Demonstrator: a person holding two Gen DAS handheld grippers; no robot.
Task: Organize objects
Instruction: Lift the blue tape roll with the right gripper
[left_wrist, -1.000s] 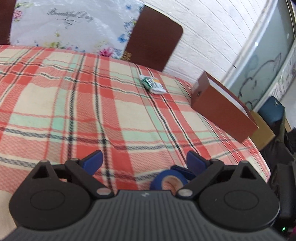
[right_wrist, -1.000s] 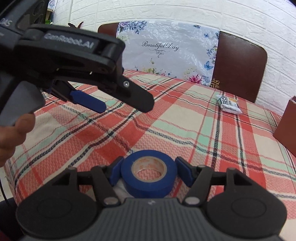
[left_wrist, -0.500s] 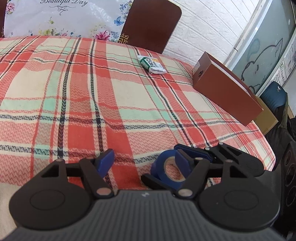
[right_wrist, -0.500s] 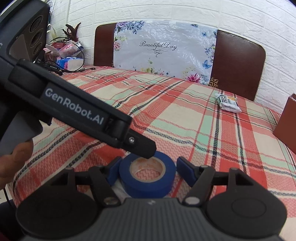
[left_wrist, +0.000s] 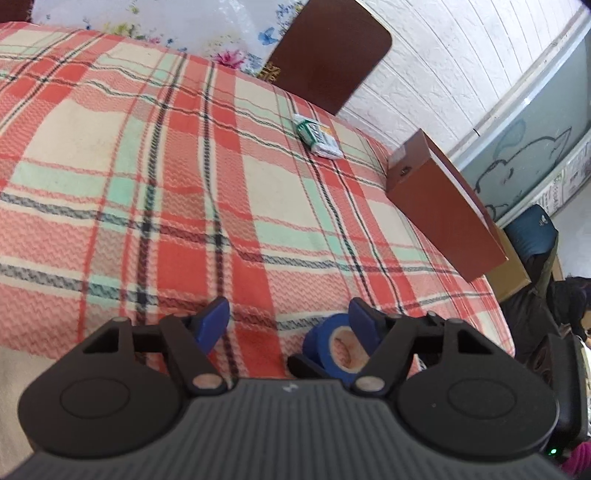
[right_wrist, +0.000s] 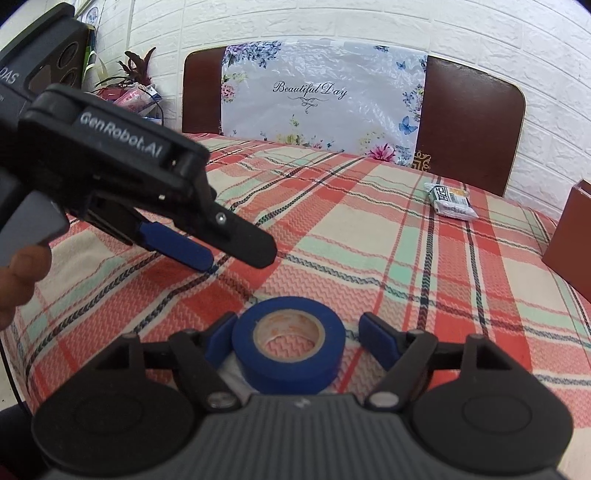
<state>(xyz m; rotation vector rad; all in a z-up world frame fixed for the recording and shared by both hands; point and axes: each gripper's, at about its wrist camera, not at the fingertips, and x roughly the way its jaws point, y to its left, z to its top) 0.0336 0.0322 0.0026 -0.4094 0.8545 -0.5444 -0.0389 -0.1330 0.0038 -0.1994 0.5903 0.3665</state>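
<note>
Blue tape roll (right_wrist: 289, 344), one only, lies flat on the plaid tablecloth (right_wrist: 369, 236) between the spread fingers of my right gripper (right_wrist: 295, 341), low centre; whether the left pad touches it I cannot tell. Only this view shows my left gripper (right_wrist: 225, 254) from outside, at left, jaws apart. Its own camera shows nothing between them. Farther off: one white packet (left_wrist: 317, 134), one brown box (left_wrist: 443, 206), upper right

plaid tablecloth (right_wrist: 369, 236), brown chair (right_wrist: 472, 125), floral banner (right_wrist: 317, 96)
</note>
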